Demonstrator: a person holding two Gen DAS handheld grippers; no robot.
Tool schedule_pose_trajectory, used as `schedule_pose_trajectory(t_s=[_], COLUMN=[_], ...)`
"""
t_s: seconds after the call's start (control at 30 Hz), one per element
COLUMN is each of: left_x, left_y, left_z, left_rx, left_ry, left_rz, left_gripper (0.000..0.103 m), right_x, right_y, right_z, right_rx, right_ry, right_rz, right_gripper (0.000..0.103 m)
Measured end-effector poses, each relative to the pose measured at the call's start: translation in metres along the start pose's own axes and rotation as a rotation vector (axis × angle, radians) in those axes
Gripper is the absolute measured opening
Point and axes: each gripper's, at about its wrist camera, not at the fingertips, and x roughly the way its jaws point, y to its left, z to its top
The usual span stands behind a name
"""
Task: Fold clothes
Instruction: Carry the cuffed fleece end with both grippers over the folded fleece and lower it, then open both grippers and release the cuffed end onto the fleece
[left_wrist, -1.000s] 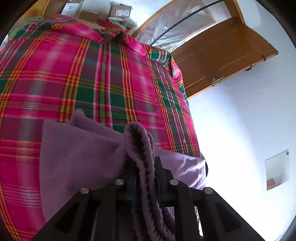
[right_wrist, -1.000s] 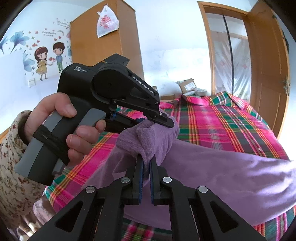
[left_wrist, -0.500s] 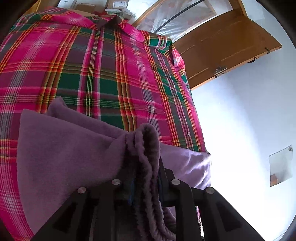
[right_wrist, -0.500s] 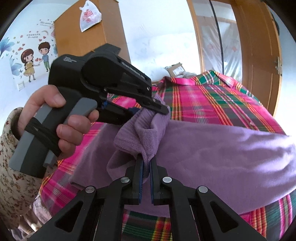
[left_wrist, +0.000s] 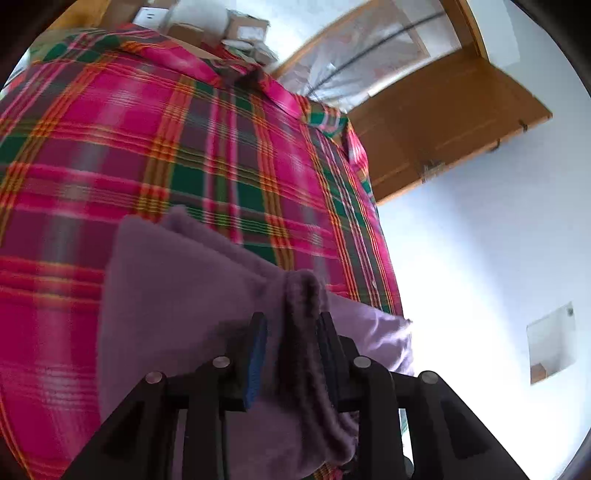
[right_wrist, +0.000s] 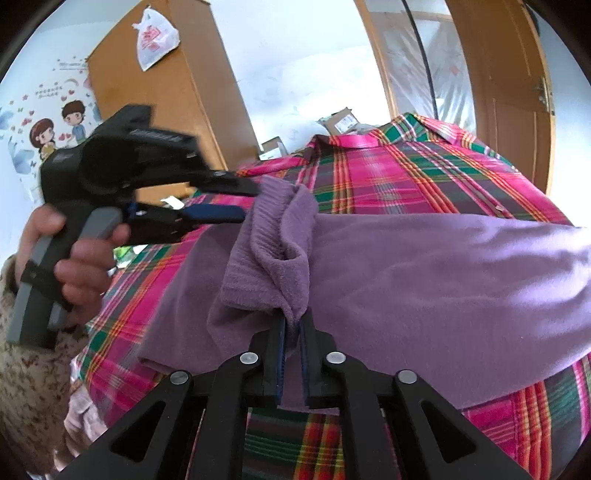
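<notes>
While my left gripper (right_wrist: 236, 201) is spreading its jaws apart beside the ribbed hem, my right gripper (right_wrist: 291, 325) is staying clamped on the bunched purple garment (right_wrist: 424, 280). Half a second back the left one was pinching that same fold; now the cloth is sitting loose between its fingers (left_wrist: 258, 343). I am reading this as the fold being handed off and laid down. The garment is lying across the near edge of the plaid bedspread (right_wrist: 424, 177), draped toward its right side.
</notes>
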Motion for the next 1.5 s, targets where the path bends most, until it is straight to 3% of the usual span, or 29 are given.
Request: schedule_pose_trajectory(t_s=[0.17,0.3,0.43,0.63,0.8,1.0,1.1,1.13,1.2,1.27,1.4,1.5], left_x=[-0.017,-0.030,-0.041,-0.042,-0.044,-0.047,-0.044,-0.044,-0.043,-0.042,-0.041,-0.040], left_y=[0.023,0.032,0.040,0.050,0.059,0.061,0.063,0.064,0.066,0.067,0.069,0.071], left_z=[-0.012,-0.020,-0.029,-0.041,-0.050,-0.057,-0.056,-0.056,-0.056,-0.054,-0.053,-0.052], left_rx=[-0.037,-0.046,-0.062,-0.070,-0.077,-0.082,-0.090,-0.091,-0.090,-0.093,-0.095,-0.102], left_ry=[-0.045,-0.075,-0.076,-0.073,-0.058,-0.043,-0.038,-0.036,-0.031,-0.027,-0.020,-0.018], left_rz=[0.023,0.048,0.031,0.072,0.086,0.083,0.078,0.079,0.080,0.078,0.066,0.058], left_gripper=[0.028,0.028,0.028,0.029,0.029,0.029,0.029,0.029,0.029,0.029,0.029,0.029], right_x=[0.000,-0.004,-0.009,-0.026,-0.037,0.003,0.017,0.019,0.016,0.010,-0.009,0.001], right_y=[-0.002,-0.007,-0.014,-0.025,-0.034,-0.045,-0.049,-0.048,-0.044,-0.036,-0.038,-0.045], right_z=[-0.005,-0.005,-0.005,-0.001,0.015,0.036,0.036,0.035,0.034,0.034,0.036,0.030], right_rx=[0.018,0.037,0.050,0.050,0.082,0.136,0.164,0.163,0.129,0.086,0.119,0.155], right_ry=[0.018,0.016,0.007,-0.031,-0.071,0.079,0.120,0.127,0.111,0.086,0.038,0.095], right_rz=[-0.013,-0.025,-0.059,-0.118,-0.086,0.040,0.023,0.029,0.018,0.010,0.027,0.003], right_gripper=[0.010,0.016,0.024,0.028,0.031,0.031,0.029,0.020,0.016,0.015,0.015,0.015])
